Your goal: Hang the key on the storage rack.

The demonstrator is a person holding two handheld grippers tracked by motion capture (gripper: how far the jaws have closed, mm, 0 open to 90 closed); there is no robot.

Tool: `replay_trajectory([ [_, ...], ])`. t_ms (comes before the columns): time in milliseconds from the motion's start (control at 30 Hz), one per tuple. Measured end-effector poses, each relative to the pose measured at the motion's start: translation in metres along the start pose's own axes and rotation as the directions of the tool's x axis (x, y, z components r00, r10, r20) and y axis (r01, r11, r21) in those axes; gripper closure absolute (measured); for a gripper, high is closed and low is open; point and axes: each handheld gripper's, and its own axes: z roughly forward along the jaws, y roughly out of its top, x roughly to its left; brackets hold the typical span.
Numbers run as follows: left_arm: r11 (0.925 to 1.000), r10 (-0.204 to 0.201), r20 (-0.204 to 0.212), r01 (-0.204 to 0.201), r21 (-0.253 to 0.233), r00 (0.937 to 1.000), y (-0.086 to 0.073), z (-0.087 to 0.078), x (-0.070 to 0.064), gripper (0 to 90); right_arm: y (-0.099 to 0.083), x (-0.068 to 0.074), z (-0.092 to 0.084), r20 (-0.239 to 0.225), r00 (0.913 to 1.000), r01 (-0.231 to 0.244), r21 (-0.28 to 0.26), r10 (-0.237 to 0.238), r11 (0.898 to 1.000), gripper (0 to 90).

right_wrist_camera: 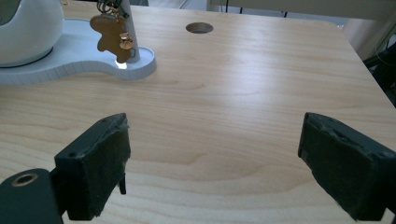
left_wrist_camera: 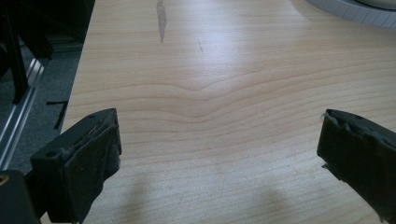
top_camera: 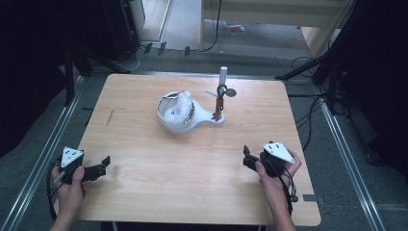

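Two grippers are resting at the near edge of the table point(top_camera: 144, 159), the left gripper point(top_camera: 98, 169) near the left corner and the right gripper point(top_camera: 248, 156) toward the right, each with its jaws spread wide and gripping nothing. One white stand point(top_camera: 185, 122) is sitting at the far middle, well apart from both, carrying one bowl point(top_camera: 175, 109) and one post point(top_camera: 223, 79) with one brown charm point(right_wrist_camera: 112, 37) hanging from it. Work is probably just starting; the next move is likely calling for the right gripper reaching far and left to the charm.
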Motion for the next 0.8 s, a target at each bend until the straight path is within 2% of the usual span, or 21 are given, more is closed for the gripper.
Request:
replay_trajectory([
  [100,1.0,0.0,-0.001,0.0,0.0,1.0,0.0,0.0,0.0,0.4,-0.004,-0.005,-0.003,0.002,1.0,-0.002,0.004,0.002,1.0,9.5],
  [467,1.0,0.004,-0.001,-0.004,0.002,1.0,0.0,0.0,0.0,0.4,-0.025,-0.033,-0.021,0.066,0.9977,-0.02,0.029,0.018,0.999,9.5],
  [800,1.0,0.004,-0.001,-0.004,0.003,1.0,0.0,0.0,0.0,0.4,-0.036,-0.052,-0.032,0.091,0.995,-0.043,0.025,0.041,0.999,9.4],
])
